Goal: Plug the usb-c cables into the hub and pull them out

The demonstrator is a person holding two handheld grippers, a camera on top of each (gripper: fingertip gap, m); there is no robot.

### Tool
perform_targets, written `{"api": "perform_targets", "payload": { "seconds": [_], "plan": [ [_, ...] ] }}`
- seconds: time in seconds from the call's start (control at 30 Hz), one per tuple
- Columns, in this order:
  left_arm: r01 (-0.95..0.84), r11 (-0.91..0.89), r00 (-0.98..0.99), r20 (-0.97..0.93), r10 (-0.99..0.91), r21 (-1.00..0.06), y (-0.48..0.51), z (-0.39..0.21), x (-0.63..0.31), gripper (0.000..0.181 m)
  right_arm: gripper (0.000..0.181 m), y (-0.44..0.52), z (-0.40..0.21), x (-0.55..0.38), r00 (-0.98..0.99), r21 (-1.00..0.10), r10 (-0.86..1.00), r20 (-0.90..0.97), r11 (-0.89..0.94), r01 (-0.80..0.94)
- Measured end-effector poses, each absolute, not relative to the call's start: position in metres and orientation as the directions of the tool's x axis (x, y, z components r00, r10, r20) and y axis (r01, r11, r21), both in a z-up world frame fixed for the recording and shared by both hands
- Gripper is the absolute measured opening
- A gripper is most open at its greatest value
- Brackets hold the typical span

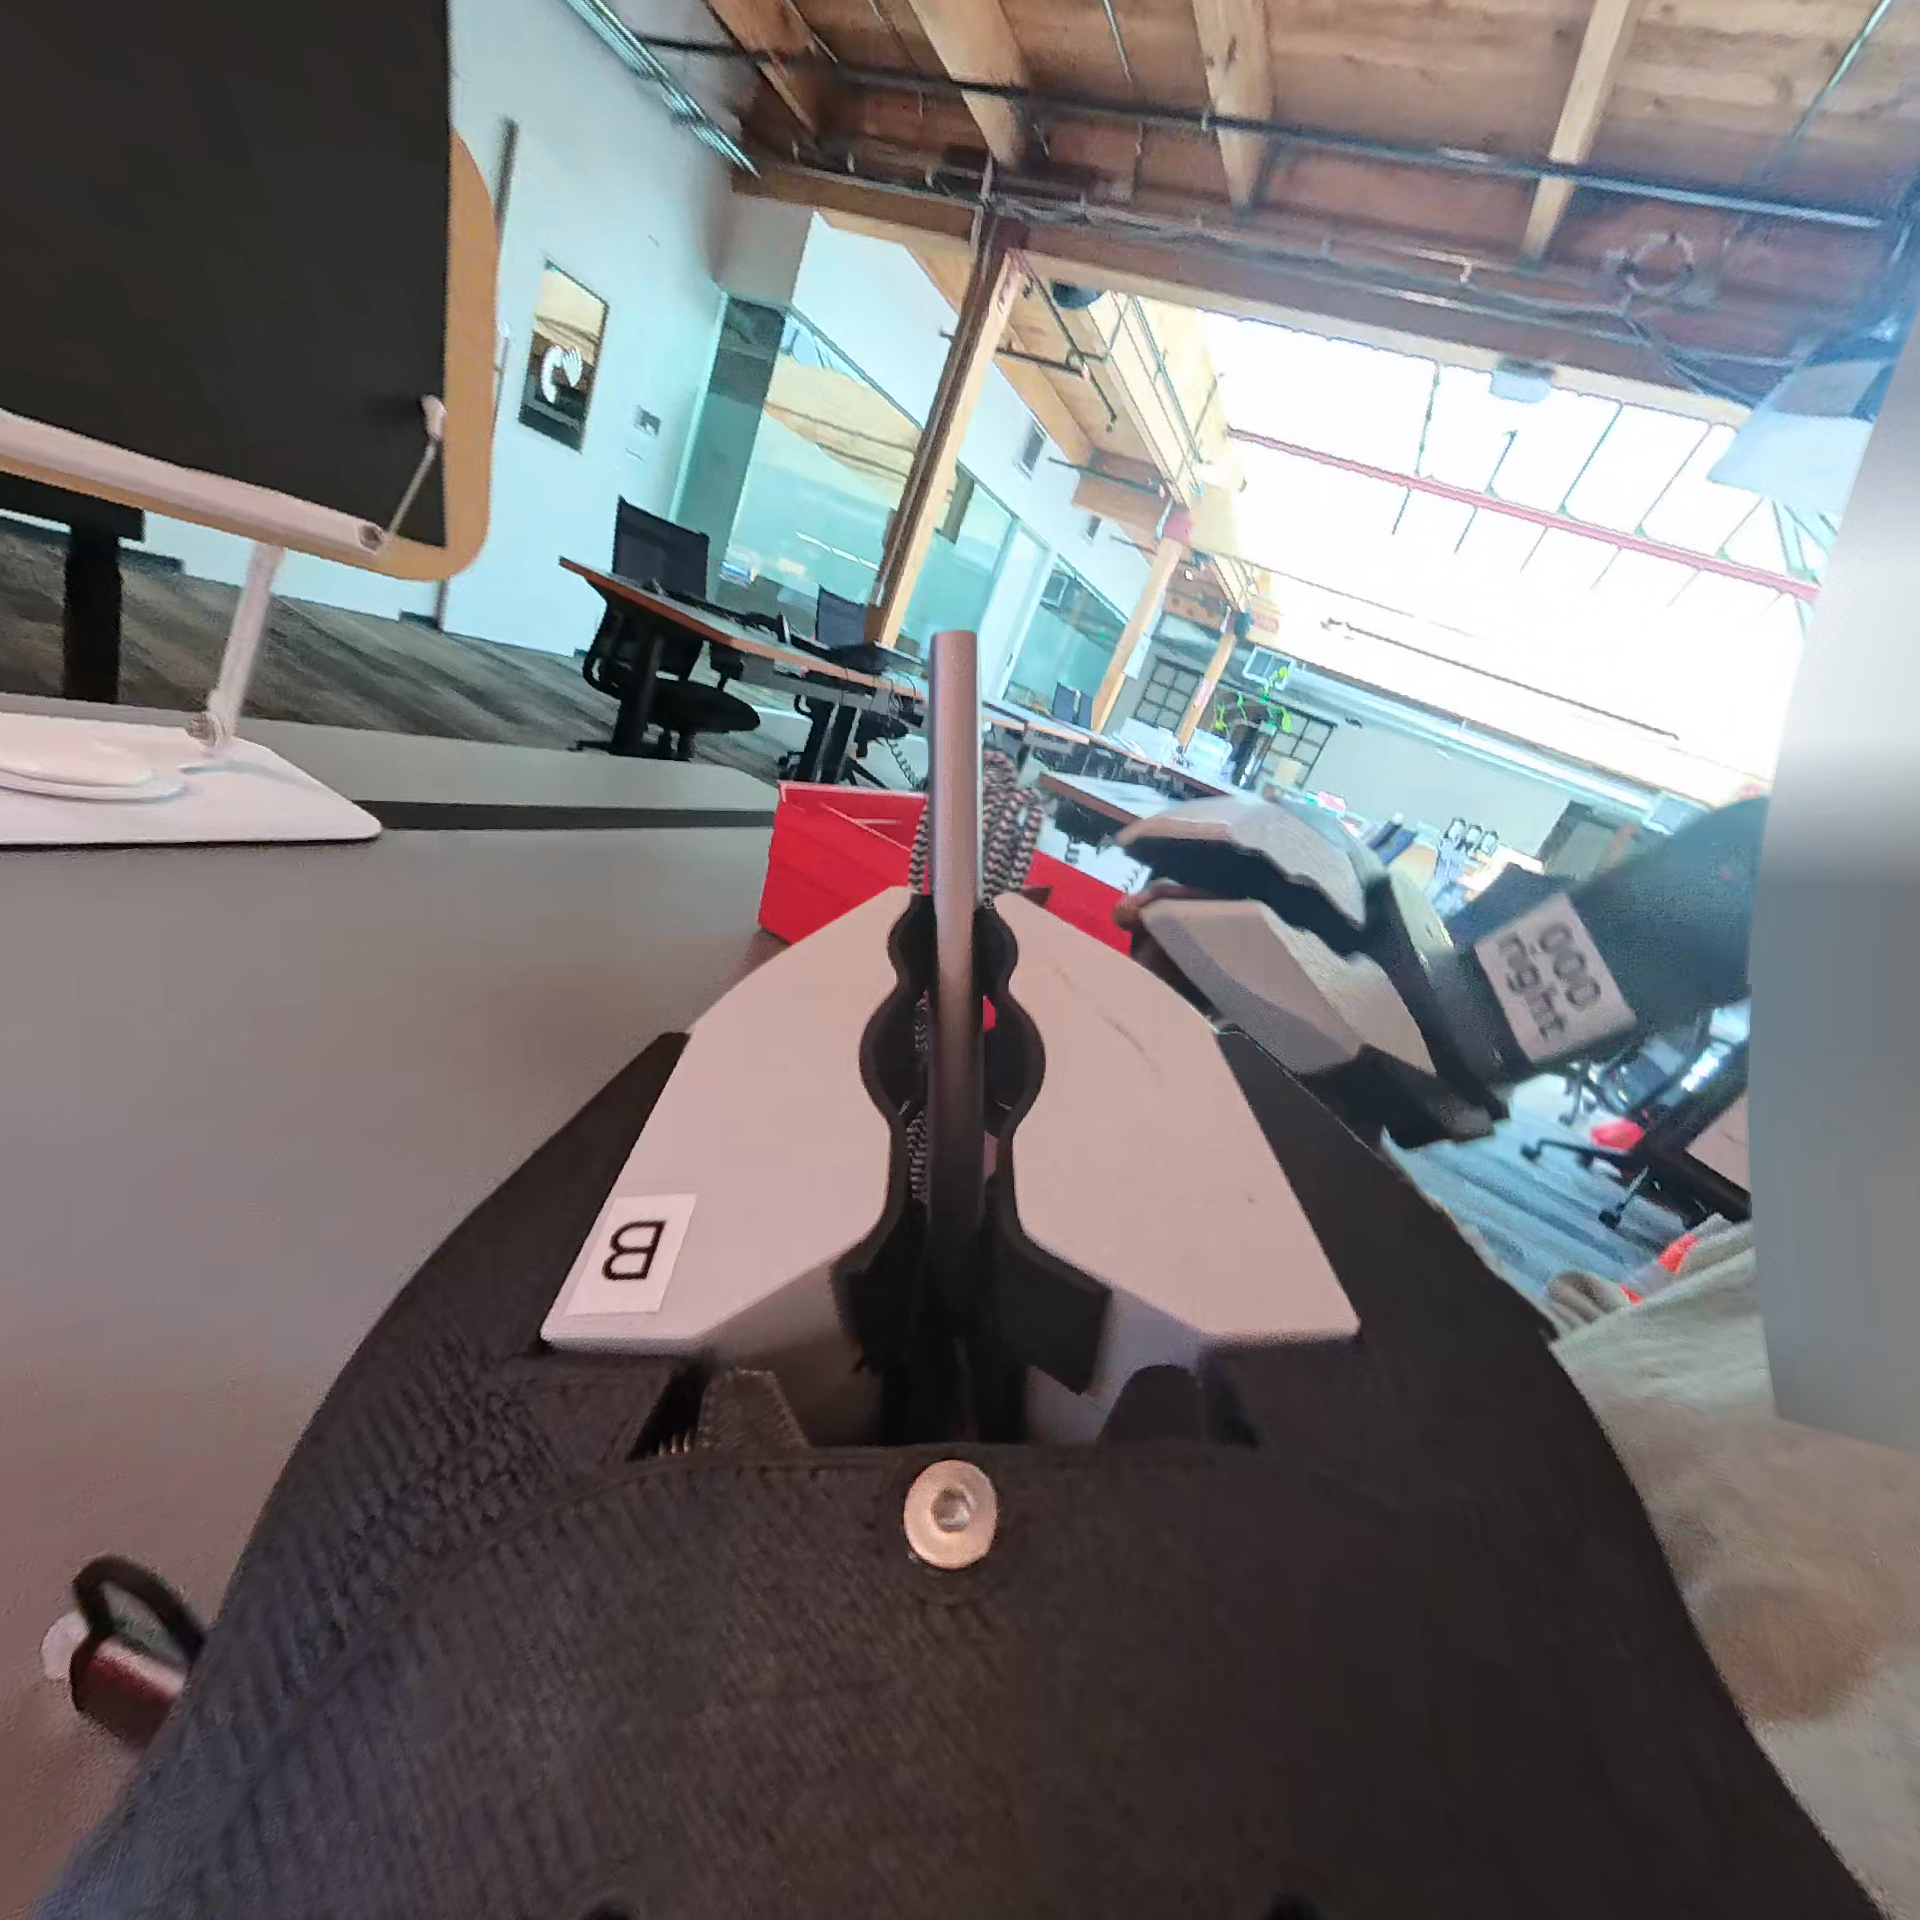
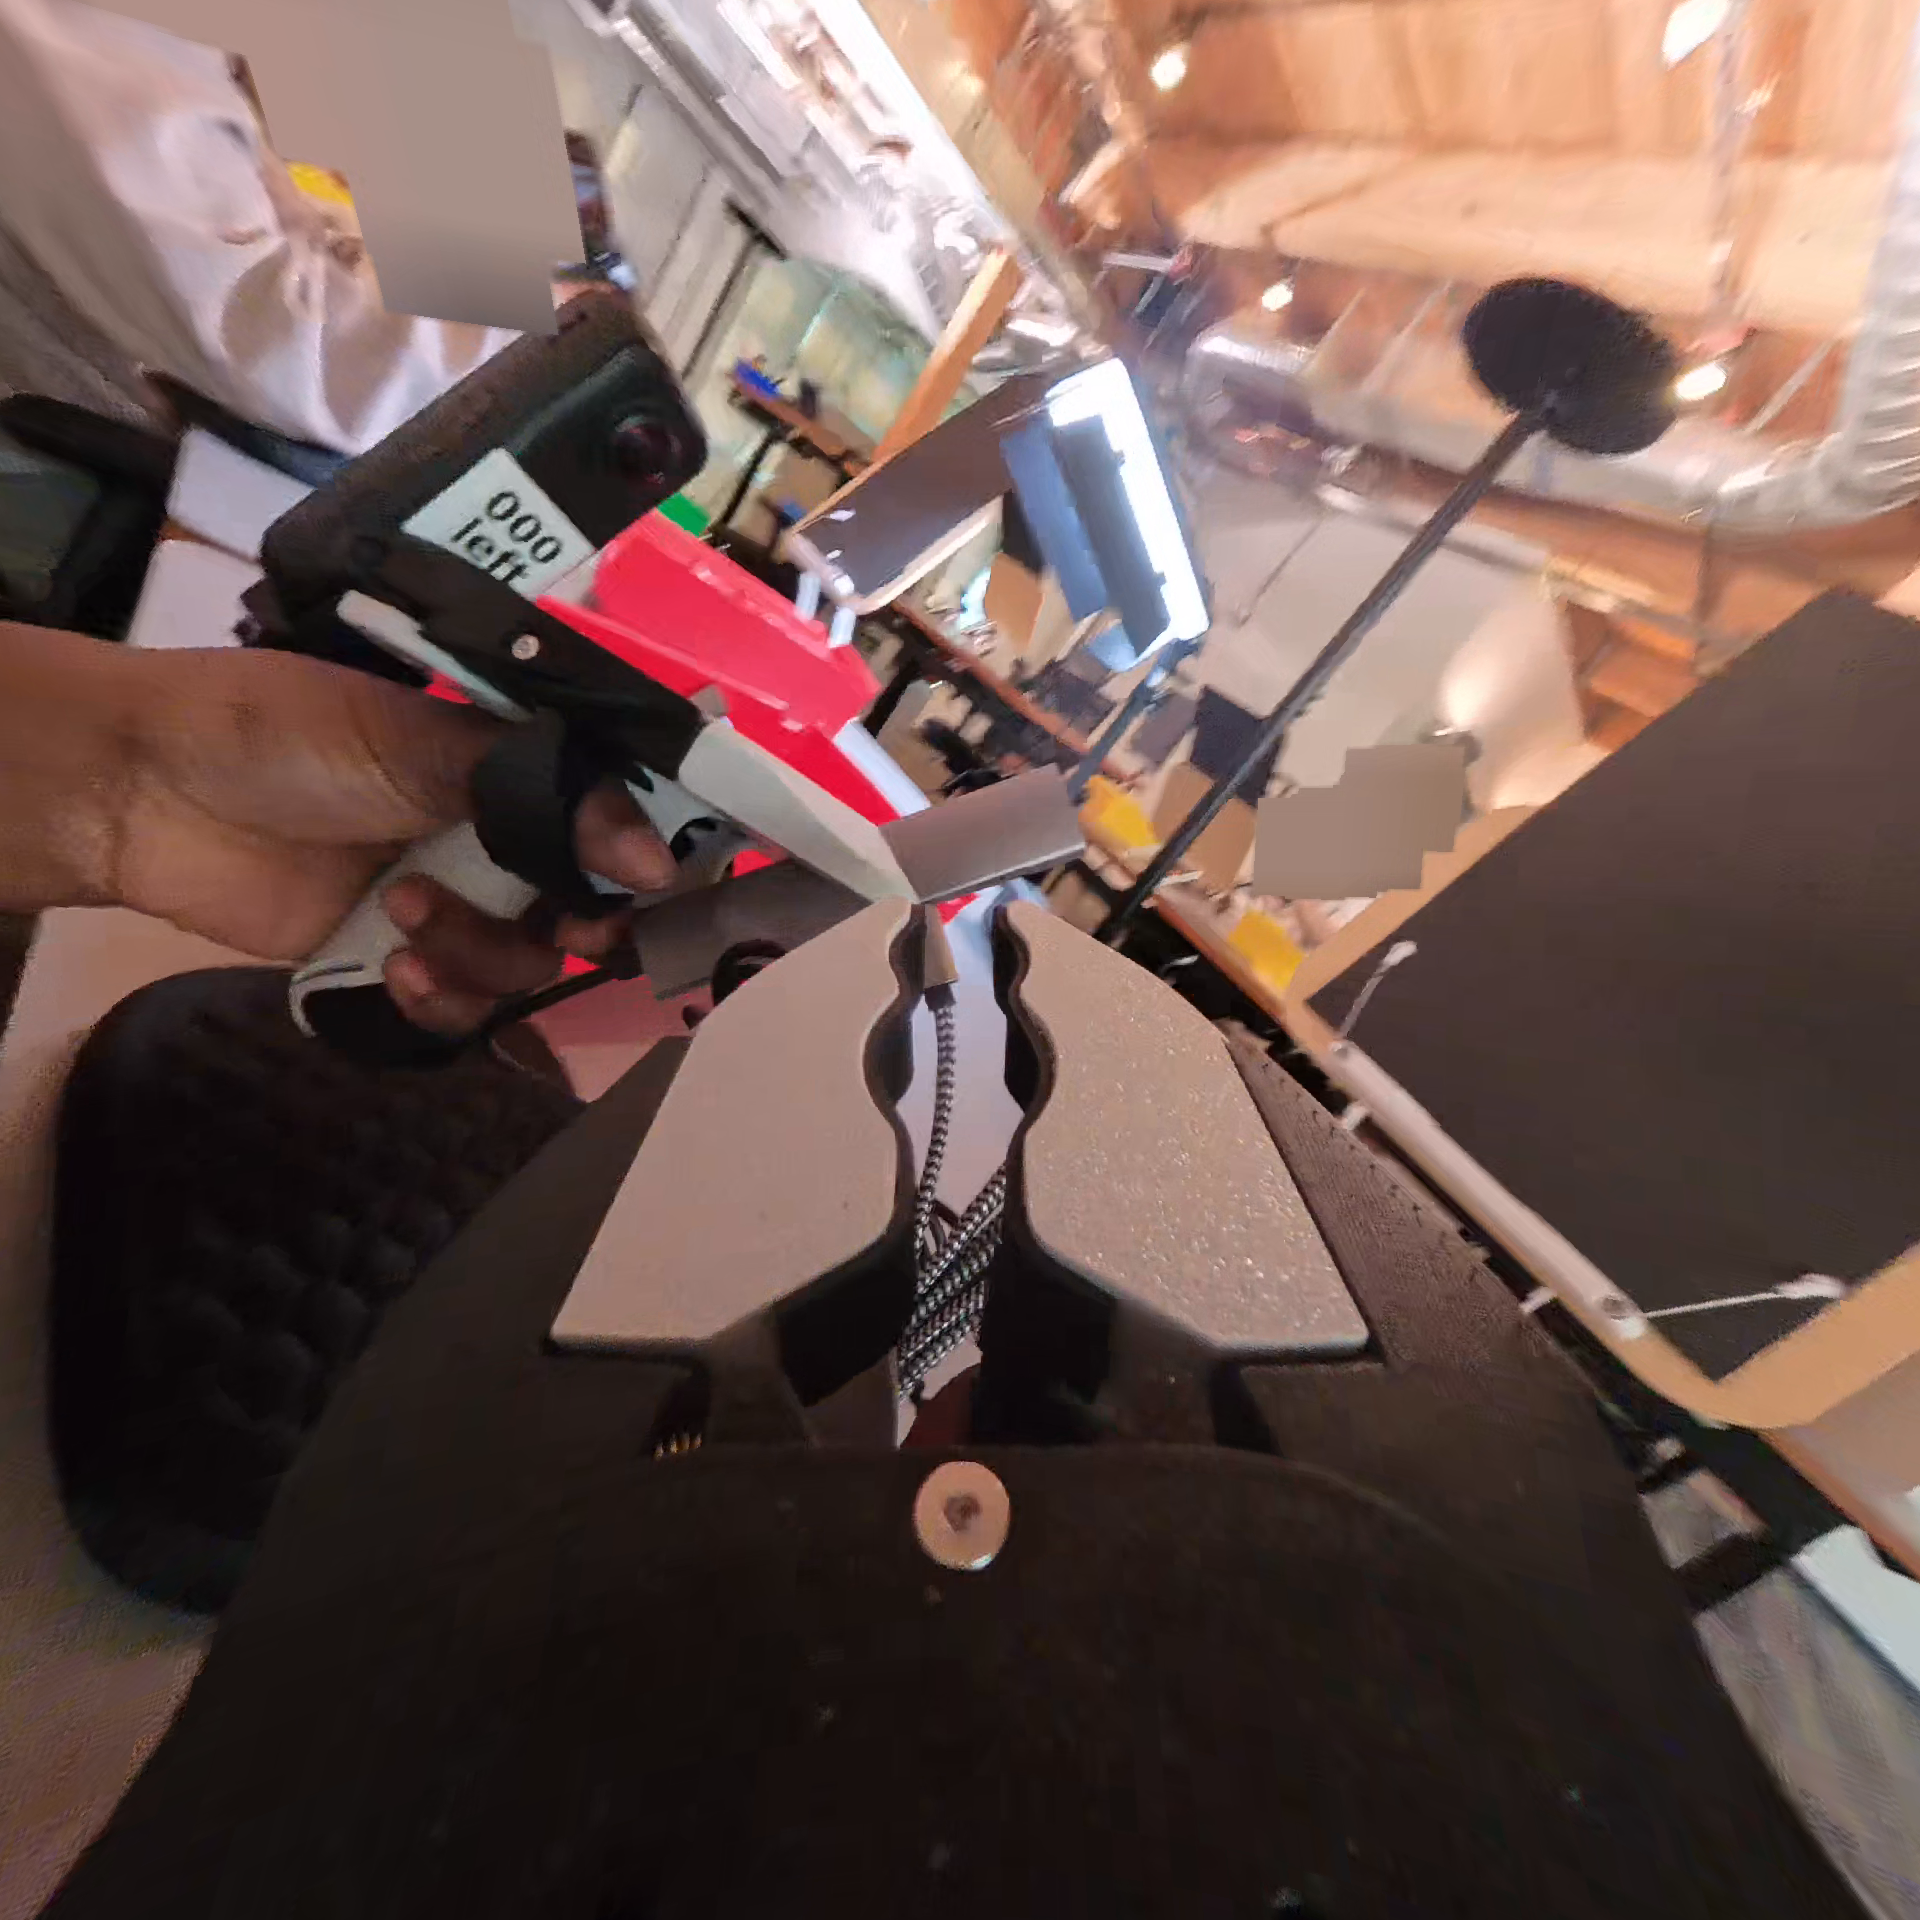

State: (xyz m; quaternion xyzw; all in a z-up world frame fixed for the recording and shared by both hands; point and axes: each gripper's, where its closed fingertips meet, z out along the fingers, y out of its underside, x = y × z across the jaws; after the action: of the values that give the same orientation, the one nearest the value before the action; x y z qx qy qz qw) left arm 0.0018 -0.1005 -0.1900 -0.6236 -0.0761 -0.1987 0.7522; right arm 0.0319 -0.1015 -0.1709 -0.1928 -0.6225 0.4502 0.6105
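1. Hub: slim grey metal slab, the landmark for this list. Seen edge-on and upright in the left wrist view; in the right wrist view its flat face shows, lifted above the counter.
2. Left gripper: grey fingers with black inner pads, clenched on the hub's lower part. In the right wrist view it reaches the hub from the left, carried by a person's hand.
3. Right gripper: fingers released, a clear gap between them, tips just below the hub. In the left wrist view it sits to the right of the hub.
4. USB-C cable: black-and-white braided, running up between the right fingers; its grey plug lies against the left finger's inner edge, tip at the hub's lower edge. Whether it is seated I cannot tell.
5. Braided cable loops: directly behind the hub.
6. Red bin: behind the hub, on the counter.
7. White stand base: far left of the hub, on the counter.
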Motion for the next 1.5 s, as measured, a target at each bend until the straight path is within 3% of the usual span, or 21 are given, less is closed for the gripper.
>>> {"api": "perform_targets", "payload": {
  "seconds": [0.17,0.5,0.67,0.73,0.93,1.2,1.4,1.5],
  "plan": [
    [0.366,0.079,0.911,0.340,-0.233,-0.927,-0.093,-0.200,0.013,0.005,0.018,-0.090,-0.205,0.011,-0.265,-0.786,0.745,0.611,0.610,-0.099],
    [0.349,0.042,0.914,0.330,-0.236,-0.936,-0.096,-0.211,0.009,0.007,0.010,-0.095,-0.217,0.004,-0.158,-0.561,0.546,0.823,0.825,-0.070],
    [0.280,0.033,0.925,0.260,-0.277,-0.959,-0.096,-0.208,0.015,0.009,0.010,-0.095,-0.216,0.009,-0.148,-0.554,0.540,0.829,0.829,-0.076],
    [0.234,0.007,0.939,0.225,-0.259,-0.972,-0.093,-0.207,0.015,0.018,0.010,-0.095,-0.216,0.010,-0.139,-0.542,0.529,0.837,0.837,-0.076],
    [0.029,-0.015,0.981,0.031,-0.193,-0.999,-0.098,-0.207,0.013,0.007,0.010,-0.106,-0.217,0.008,-0.158,-0.520,0.501,0.851,0.846,-0.118],
    [0.098,0.009,0.962,0.093,-0.255,-0.995,-0.103,-0.206,0.017,0.007,0.011,-0.111,-0.220,0.007,-0.209,-0.567,0.537,0.818,0.814,-0.128],
    [0.053,0.005,0.980,0.051,-0.193,-0.999,-0.109,-0.209,0.007,0.006,0.011,-0.114,-0.224,-0.001,-0.189,-0.486,0.464,0.865,0.869,-0.090],
    [0.079,-0.024,0.978,0.082,-0.193,-0.997,-0.112,-0.211,0.006,0.006,0.011,-0.116,-0.226,-0.001,-0.188,-0.502,0.478,0.858,0.857,-0.111]
  ]
}}
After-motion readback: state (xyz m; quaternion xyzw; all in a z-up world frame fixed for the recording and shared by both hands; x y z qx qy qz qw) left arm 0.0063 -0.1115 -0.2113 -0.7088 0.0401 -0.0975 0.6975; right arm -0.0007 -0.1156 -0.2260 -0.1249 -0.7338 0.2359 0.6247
